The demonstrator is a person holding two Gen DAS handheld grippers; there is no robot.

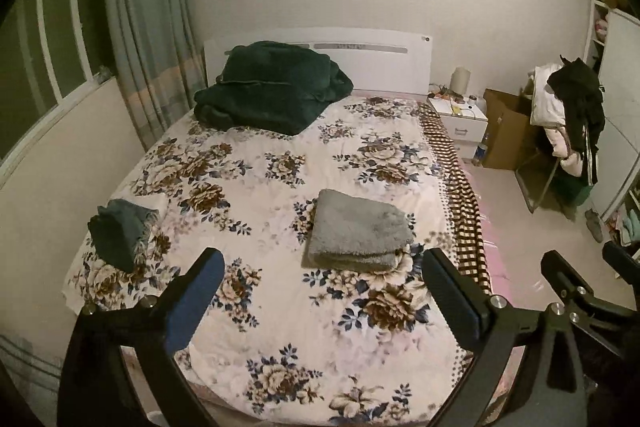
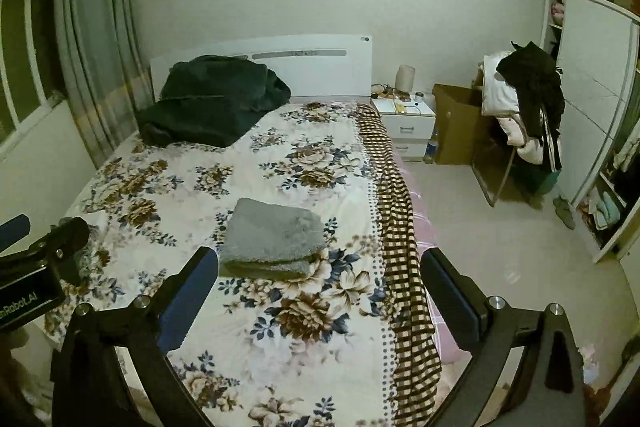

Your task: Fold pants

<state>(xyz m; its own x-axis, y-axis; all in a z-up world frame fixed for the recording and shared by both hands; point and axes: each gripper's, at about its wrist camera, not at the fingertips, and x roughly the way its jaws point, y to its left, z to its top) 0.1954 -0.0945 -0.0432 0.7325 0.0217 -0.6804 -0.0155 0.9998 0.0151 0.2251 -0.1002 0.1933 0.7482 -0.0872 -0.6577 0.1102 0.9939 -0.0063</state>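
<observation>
**Both grippers raised over the bed, fingers spread, nothing held**

Left gripper (image 1: pixel 324 291): fingers wide apart, nothing between them, only the floral bedspread (image 1: pixel 280 327) seen through the gap. Blue pad visible on the inner face of one finger (image 1: pixel 196 299); the other finger is black.

Right gripper (image 2: pixel 320 291): same condition, fingers released and empty. It hangs above the near right part of the bed, close to the brown checked blanket (image 2: pixel 400 247) that runs down the bed's right edge. The left gripper's body shows at the left border of the right wrist view, so the two units sit side by side.

Task item: grey pants (image 1: pixel 358 231), fluffy fabric, folded into a compact rectangular stack, lying flat on the bedspread in the middle-right part of the bed. Folded edges face the cameras. Neither gripper touches them; both are well apart from the stack.

Other items on the bed: a small dark green folded garment (image 1: pixel 120 231) near the left edge, and a large dark green blanket (image 1: pixel 272 87) heaped against the white headboard (image 1: pixel 380 63).

Surroundings: white nightstand (image 1: pixel 460 119) right of the headboard, brown cardboard box (image 1: pixel 508 127) beside it, a chair piled with clothes (image 1: pixel 572 115) further right, curtain (image 1: pixel 148 27) at the left wall
</observation>
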